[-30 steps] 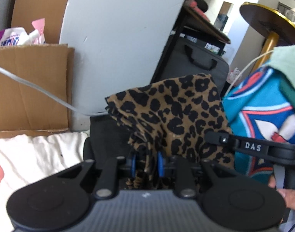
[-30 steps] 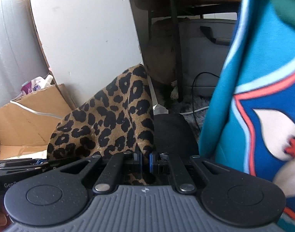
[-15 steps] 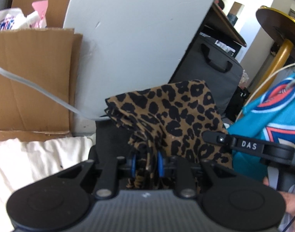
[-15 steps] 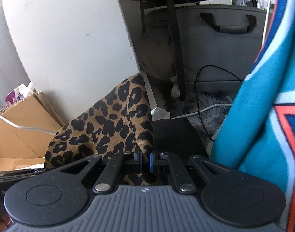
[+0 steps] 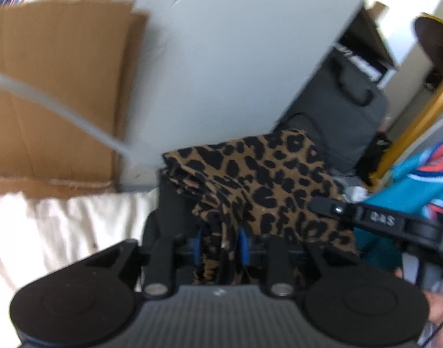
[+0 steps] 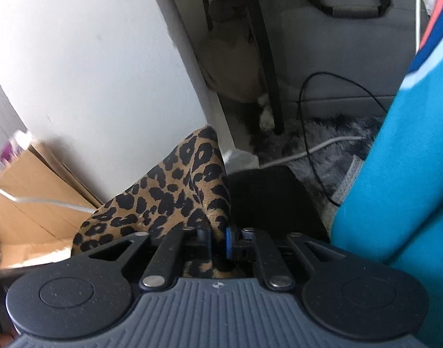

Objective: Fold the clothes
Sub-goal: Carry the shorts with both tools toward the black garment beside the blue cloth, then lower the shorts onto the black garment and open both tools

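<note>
Leopard-print garment (image 5: 268,185) bunched between both opening grippers, left gripper (image 5: 220,246) blurred, right gripper (image 6: 218,240) pads half hidden by cloth, "DAS" label (image 5: 381,219) right of frame.

Daylit, motion-blurred, fisheye-bent edges, bright glare upper right
</note>
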{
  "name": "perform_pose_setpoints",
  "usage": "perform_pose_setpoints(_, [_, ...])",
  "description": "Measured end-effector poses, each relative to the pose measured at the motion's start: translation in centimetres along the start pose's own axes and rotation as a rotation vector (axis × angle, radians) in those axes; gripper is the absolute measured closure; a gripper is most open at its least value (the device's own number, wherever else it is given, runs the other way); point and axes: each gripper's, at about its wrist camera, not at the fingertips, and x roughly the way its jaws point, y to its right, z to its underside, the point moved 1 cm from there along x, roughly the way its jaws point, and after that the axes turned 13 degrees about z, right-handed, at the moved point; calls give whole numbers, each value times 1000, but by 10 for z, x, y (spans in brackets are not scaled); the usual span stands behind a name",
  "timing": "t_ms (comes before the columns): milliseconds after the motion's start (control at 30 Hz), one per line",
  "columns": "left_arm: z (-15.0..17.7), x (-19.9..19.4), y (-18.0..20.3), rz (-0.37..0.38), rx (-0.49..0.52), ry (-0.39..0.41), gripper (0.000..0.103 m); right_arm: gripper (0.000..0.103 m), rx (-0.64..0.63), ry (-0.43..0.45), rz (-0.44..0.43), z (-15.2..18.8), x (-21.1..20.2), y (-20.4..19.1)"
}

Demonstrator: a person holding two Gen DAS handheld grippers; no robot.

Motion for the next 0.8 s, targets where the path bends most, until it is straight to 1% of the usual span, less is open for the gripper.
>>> perform_pose_setpoints(33, [0, -1, -3, -7, -14, 1, 58, 63, -17, 8, 27, 2, -1, 0])
perform_pose_setpoints(67, [-1, -2, -6, -13, -27, 2, 58, 56, -36, 24, 58, 4, -4, 1])
perform_pose_setpoints(100, [-1, -5, -5, -28, -23, 4, 58, 55, -49, 42, 71, 7, -10, 1])
perform_pose_setpoints(167, [-1, -13, 1, -70, 12, 11, 58, 55, -54, 73, 55, 13, -24, 0])
perform_pose_setpoints(233, [-2, -23, 10, -121, 48, 38, 59, 55, -67, 110, 41, 19, -38, -4])
perform_pose_setpoints(267, [-2, -28, 16, -149, 67, 55, 62, 55, -76, 121, 35, 23, -43, -4])
perform_pose_setpoints(300, [-3, -31, 20, -157, 87, 65, 70, 55, -81, 126, 29, 26, -48, -3])
perform_pose_setpoints(333, [-4, -34, 24, -151, 109, 70, 73, 55, -87, 130, 23, 30, -52, -2])
perform_pose_setpoints(400, [-6, -39, 33, -139, 153, 81, 75, 55, -93, 134, 14, 38, -60, -1])
perform_pose_setpoints(467, [-6, -38, 44, -115, 224, 74, 79, 55, -87, 127, 9, 46, -67, -1])
perform_pose_setpoints(600, [1, -20, 55, -68, 319, 11, 81, 55, -92, 105, 12, 63, -73, -4])
perform_pose_setpoints(700, [9, -1, 50, -91, 342, -41, 84, 55, -99, 84, 17, 75, -74, -2])
perform_pose_setpoints(800, [16, 13, 41, -101, 329, -77, 84, 55, -110, 63, 28, 87, -74, 1])
